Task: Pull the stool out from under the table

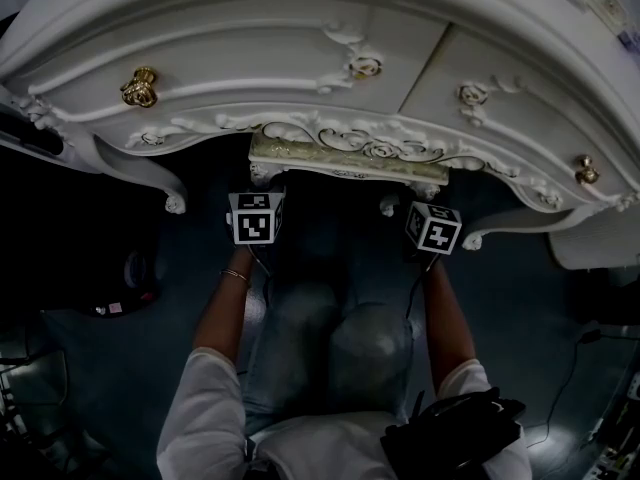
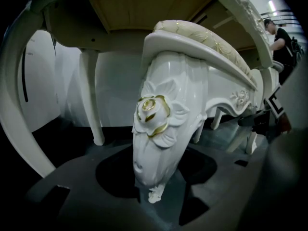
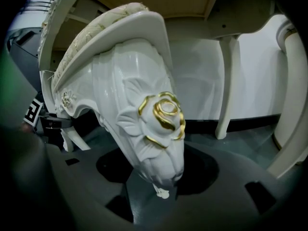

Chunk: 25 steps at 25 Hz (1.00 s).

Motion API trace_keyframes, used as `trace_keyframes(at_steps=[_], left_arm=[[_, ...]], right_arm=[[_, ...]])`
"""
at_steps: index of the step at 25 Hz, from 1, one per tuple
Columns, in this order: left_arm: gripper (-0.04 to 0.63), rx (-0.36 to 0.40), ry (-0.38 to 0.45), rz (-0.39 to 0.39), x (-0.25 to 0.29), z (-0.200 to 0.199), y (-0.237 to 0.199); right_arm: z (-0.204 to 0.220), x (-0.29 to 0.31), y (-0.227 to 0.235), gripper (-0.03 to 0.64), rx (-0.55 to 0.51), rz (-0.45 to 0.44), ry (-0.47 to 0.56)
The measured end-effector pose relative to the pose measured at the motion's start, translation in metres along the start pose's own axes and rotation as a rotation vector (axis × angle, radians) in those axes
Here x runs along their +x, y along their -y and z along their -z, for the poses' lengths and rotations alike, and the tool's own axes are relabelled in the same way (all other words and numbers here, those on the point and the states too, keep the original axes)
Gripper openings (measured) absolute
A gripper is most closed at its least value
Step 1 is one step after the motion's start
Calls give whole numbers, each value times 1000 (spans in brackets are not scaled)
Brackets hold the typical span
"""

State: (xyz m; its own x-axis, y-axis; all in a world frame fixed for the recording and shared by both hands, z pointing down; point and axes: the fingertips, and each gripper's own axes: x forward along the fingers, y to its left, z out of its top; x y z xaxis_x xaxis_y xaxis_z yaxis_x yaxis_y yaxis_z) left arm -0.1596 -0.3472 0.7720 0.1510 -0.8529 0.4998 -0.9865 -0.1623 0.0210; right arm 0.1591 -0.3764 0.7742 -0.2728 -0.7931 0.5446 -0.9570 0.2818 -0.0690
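Stool (image 1: pixel 340 158) tucked under the table (image 1: pixel 250 58), only its padded front edge and two front legs poking past the table's carved apron. Table is white, ornate and curved-front, fills the top of the head view, with drawers along its face. Person sits in front of the table, knees in jeans (image 1: pixel 330 348) pointing at it, both arms stretched toward the stool. Black bag (image 1: pixel 450 433) on the lap, on the side far from the table. Left gripper (image 2: pixel 159 177) below the table's apron, jaws closed in on the stool's left front leg (image 2: pixel 161 124), which fills the gap between them, foot hanging just past the fingers. Right gripper (image 3: pixel 159 172) same on the right front leg (image 3: pixel 149 109), jaws pressed to both sides of it. Each leg carries a gold-edged rose carving. Gold knob (image 1: pixel 140 86) on the table's left drawer, smaller one (image 1: pixel 587 171) at the table's right end. Second person (image 2: pixel 281 37) stands beyond the table, seen small in the left gripper view.
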Motion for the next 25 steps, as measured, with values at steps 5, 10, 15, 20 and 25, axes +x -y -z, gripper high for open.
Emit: trace_keyframes(at_steps=[5,10,15,20,25], left_arm=[[244,-4,8,6,0,-1,1],[244,-12,24,8,-8,1,4],[244,-16,35,4,-13,3,5],[244,-21,53,2,-18,6,7],[244,-22,57,1,-21,7,8]], right_arm=[[-3,0,1,239,-8,2,17],[1,-1,1,239,-15,-4,24],[4,-5,0,239,3,-4,23],[8,-9,0,238,7,-2,32],[8,-11,-1,238,-3,-8,34]])
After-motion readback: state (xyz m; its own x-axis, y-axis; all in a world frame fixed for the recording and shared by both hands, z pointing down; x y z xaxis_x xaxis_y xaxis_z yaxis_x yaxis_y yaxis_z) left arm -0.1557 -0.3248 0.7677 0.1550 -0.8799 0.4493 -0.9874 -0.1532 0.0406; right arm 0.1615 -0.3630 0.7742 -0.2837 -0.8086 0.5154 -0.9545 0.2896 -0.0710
